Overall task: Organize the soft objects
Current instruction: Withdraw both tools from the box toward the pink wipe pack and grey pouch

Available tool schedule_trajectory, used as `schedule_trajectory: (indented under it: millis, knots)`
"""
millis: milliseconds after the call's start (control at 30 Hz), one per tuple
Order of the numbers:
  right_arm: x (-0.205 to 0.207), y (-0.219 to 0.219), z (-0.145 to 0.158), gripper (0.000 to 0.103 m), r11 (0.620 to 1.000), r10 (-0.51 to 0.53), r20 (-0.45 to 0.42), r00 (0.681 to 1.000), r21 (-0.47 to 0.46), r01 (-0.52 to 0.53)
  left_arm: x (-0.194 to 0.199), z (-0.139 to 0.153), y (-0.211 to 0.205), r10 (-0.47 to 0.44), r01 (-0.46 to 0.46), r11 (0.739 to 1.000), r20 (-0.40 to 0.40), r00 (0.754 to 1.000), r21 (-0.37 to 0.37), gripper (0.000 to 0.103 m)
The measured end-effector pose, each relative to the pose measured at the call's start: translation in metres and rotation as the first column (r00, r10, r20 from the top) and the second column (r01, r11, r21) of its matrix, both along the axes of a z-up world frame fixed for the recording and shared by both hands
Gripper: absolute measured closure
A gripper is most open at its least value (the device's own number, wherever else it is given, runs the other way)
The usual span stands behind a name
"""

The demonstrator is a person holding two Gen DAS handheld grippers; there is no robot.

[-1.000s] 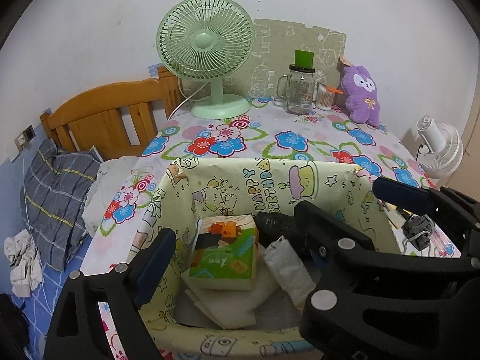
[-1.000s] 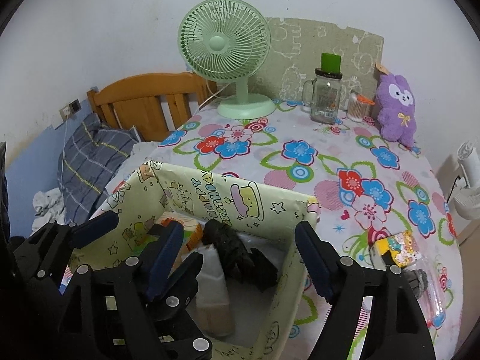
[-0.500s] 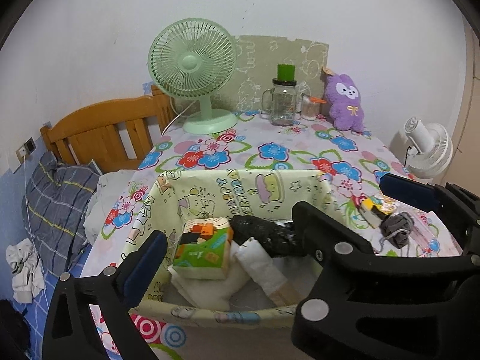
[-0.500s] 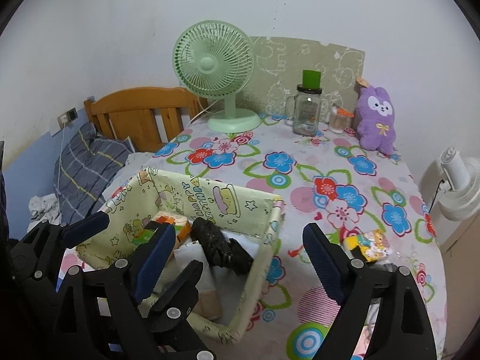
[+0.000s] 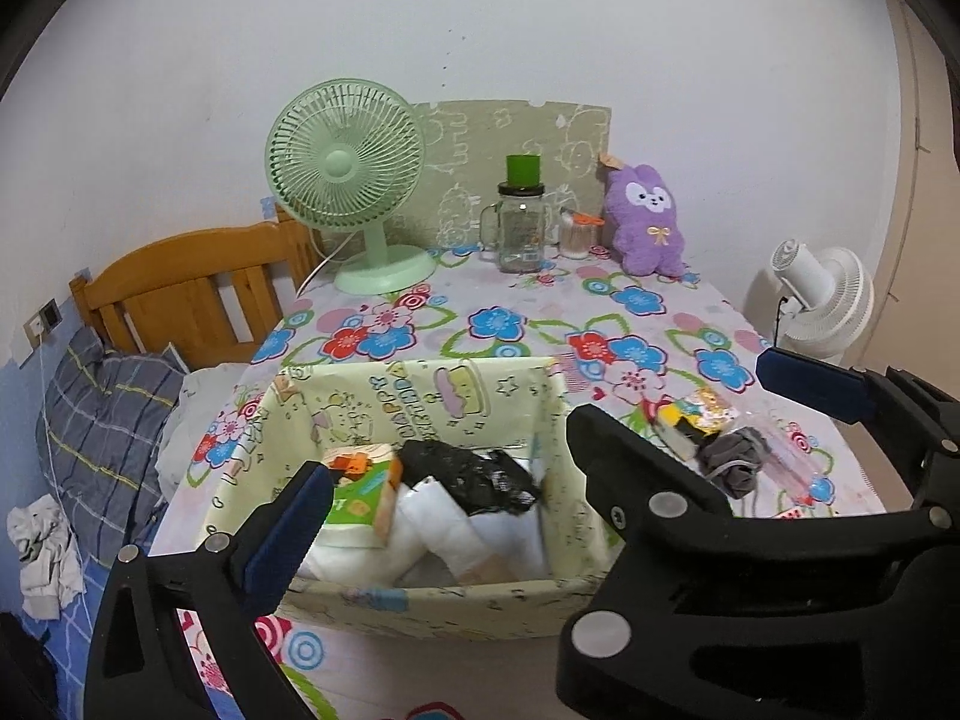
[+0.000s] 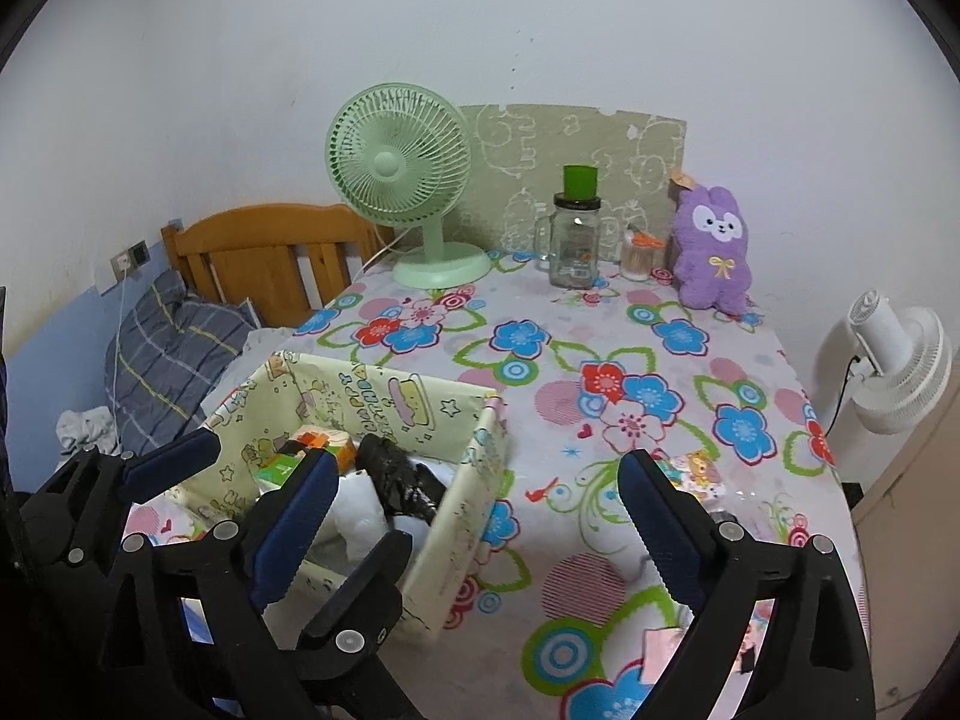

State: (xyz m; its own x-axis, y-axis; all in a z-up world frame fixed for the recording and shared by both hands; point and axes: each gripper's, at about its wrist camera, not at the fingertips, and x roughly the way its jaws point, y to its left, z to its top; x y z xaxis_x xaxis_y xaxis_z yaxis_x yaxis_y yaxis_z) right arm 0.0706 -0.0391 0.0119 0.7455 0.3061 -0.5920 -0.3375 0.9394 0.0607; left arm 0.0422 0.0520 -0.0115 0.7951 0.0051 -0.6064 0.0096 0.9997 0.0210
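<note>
A plain white wall (image 5: 540,18) backs the desk (image 6: 600,336), which is draped in a bright flower-print cloth and has a patterned beige board (image 6: 576,144) leaning upright against the wall behind it. To the left stands a bed with a wooden headboard (image 5: 180,288), a grey plaid pillow (image 5: 102,420) and blue bedding, under a wall socket (image 6: 132,258). A white floor fan (image 5: 822,300) stands at the right, and the light is soft and even.

Legible text was found on one item only: the cream fabric storage box (image 5: 420,396) near the table's front edge. Its inner back wall carries "HAPPY BIRTHDAY" lettering beside a cake drawing. Print on the green tissue pack (image 5: 366,498) inside that box is unreadable.
</note>
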Motion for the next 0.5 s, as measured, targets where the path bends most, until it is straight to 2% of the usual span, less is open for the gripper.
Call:
schedule_trajectory:
  millis: [500]
  knots:
    - [-0.018, -0.040, 0.003, 0.005, 0.999, -0.052, 0.032, 0.998, 0.003, 0.052, -0.013, 0.002, -0.039, -0.050, 0.050, 0.999, 0.016, 0.999, -0.020, 0.000]
